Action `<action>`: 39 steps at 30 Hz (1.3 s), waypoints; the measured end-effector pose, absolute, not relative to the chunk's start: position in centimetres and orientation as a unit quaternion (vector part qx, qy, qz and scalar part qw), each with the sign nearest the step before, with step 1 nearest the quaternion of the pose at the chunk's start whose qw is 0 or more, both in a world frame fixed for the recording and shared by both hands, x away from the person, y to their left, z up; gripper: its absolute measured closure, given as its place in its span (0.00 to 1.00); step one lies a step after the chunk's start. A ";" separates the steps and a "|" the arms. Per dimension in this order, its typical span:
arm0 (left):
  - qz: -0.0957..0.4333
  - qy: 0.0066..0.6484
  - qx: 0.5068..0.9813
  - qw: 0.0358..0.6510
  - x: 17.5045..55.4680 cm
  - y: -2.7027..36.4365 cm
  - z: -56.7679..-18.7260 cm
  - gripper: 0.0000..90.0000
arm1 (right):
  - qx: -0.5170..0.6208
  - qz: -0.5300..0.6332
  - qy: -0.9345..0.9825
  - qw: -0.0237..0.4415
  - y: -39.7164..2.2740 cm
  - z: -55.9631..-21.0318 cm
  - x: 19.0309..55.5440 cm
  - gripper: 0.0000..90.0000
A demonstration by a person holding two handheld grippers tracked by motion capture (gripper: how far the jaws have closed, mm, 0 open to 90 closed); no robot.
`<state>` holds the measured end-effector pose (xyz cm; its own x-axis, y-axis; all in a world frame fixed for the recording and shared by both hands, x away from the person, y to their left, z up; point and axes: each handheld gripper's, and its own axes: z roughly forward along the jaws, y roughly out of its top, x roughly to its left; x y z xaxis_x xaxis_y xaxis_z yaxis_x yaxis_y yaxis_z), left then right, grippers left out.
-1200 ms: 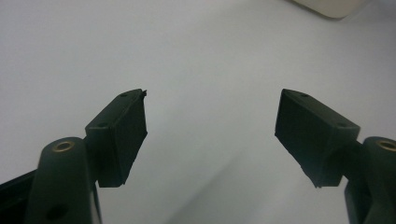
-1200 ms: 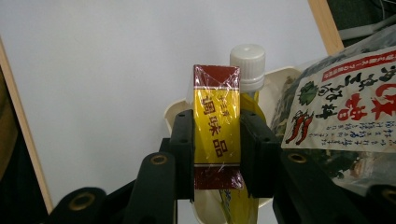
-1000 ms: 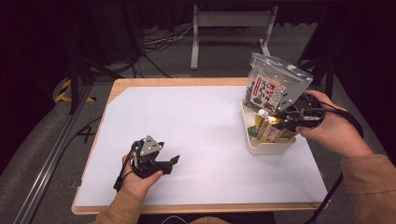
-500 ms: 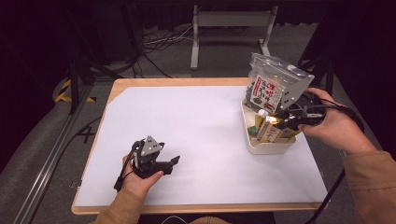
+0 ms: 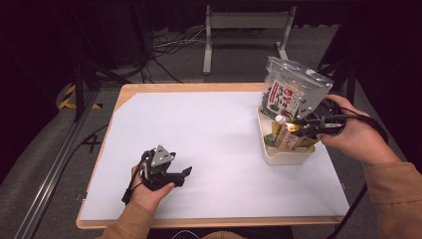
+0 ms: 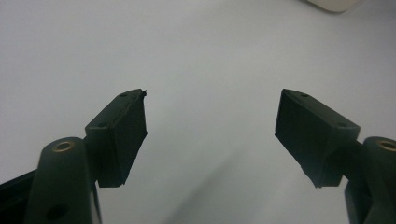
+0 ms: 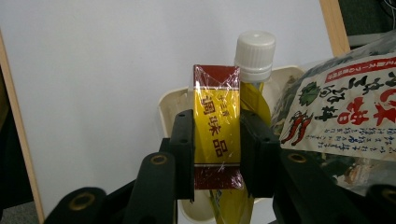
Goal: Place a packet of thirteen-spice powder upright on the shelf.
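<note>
Right gripper view has the right gripper clamped on a yellow box with dark red ends, both pads pressed flat against its sides. It stands in the white tub near the table's right edge, beside a white-capped bottle and a printed bag. Well away, the left gripper rests low on the white surface near the front edge, its jaws wide apart and holding nothing
</note>
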<state>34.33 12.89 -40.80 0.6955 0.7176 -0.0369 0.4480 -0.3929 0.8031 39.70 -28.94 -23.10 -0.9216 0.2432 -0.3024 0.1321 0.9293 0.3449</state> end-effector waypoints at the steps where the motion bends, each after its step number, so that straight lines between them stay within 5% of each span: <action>1: 0.159 0.356 0.819 0.421 34.3 12.9 -40.8 0.28 | 0.097 0.161 0.967 0.173 -28.9 -23.1 39.7 0.77; 15: 0.155 0.358 0.819 0.421 34.4 13.0 -40.8 0.28 | 0.075 0.138 0.971 0.183 -28.0 -24.6 39.7 0.77; 39: 0.155 0.357 0.820 0.419 34.4 12.9 -41.0 0.28 | 0.098 0.169 0.977 0.081 -30.2 -24.2 41.7 0.77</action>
